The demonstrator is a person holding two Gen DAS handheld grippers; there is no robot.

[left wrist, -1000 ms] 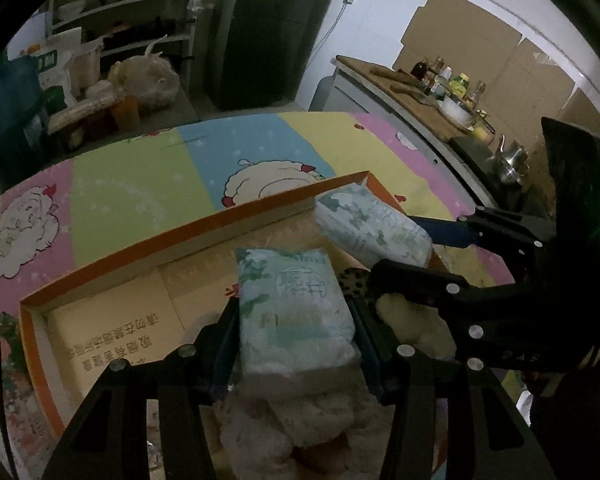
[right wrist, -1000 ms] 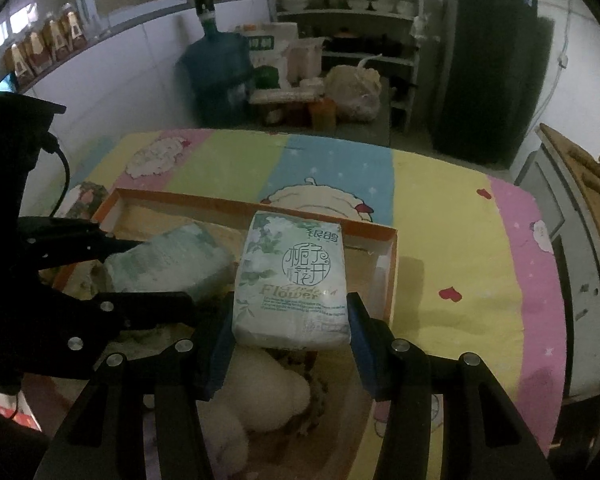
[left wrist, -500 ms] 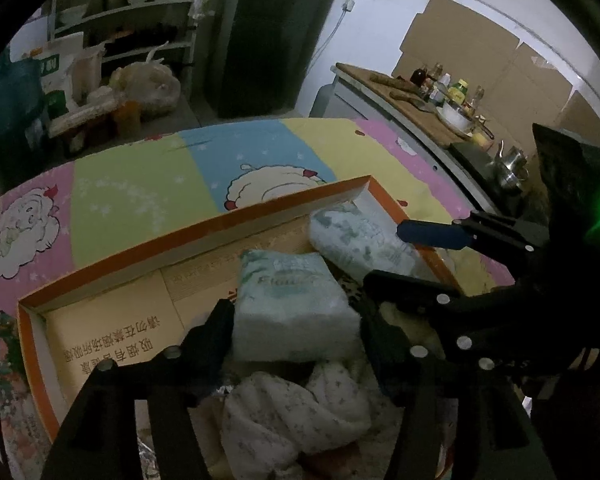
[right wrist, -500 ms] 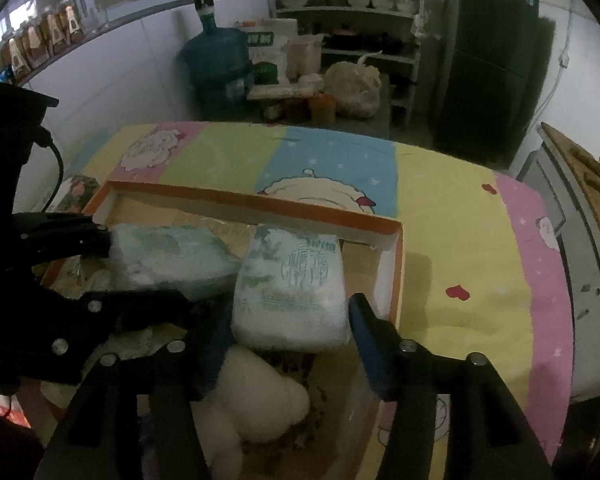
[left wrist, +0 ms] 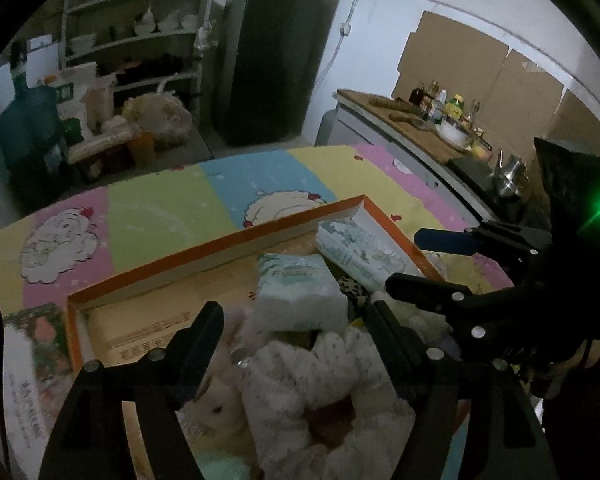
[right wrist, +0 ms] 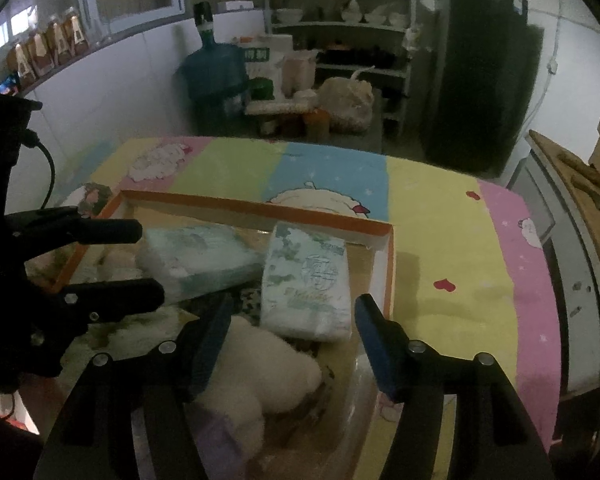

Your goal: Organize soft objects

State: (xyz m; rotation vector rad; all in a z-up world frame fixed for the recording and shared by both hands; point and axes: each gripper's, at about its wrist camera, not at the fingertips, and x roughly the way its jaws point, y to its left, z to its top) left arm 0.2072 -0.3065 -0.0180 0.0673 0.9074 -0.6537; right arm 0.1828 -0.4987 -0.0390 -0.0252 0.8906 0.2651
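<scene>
A: Left wrist view. The left gripper [left wrist: 294, 332] has just been opening; its jaws stand spread, and the left tissue pack [left wrist: 300, 294] lies beyond the fingertips, clear of both pads. Released, I judge.

B: Where does it lie?

A: In the orange-rimmed box [left wrist: 204, 250], on top of the plush pile [left wrist: 312, 376], about midway along the box's far wall. It lies centred ahead of the jaws, long axis roughly across them. The right gripper [left wrist: 416, 258] shows at the right edge of this view, near the box's far right corner.

B: Right wrist view?

A: The right gripper [right wrist: 290, 328] has also just been opening. Jaws spread; the right tissue pack [right wrist: 306, 282] sits ahead between the fingertips' lines, no pad pressing it. Long axis runs away from the camera, toward the far right corner of the box [right wrist: 256, 210]. The left pack [right wrist: 198, 254] lies beside it, touching or nearly so, long axis across the view.

B: Which hand is nearer which?

A: Each to its own pack. The left gripper [right wrist: 140, 260] hangs by the left one. The white plush toy [right wrist: 256, 372] lies under the right jaws.
</scene>
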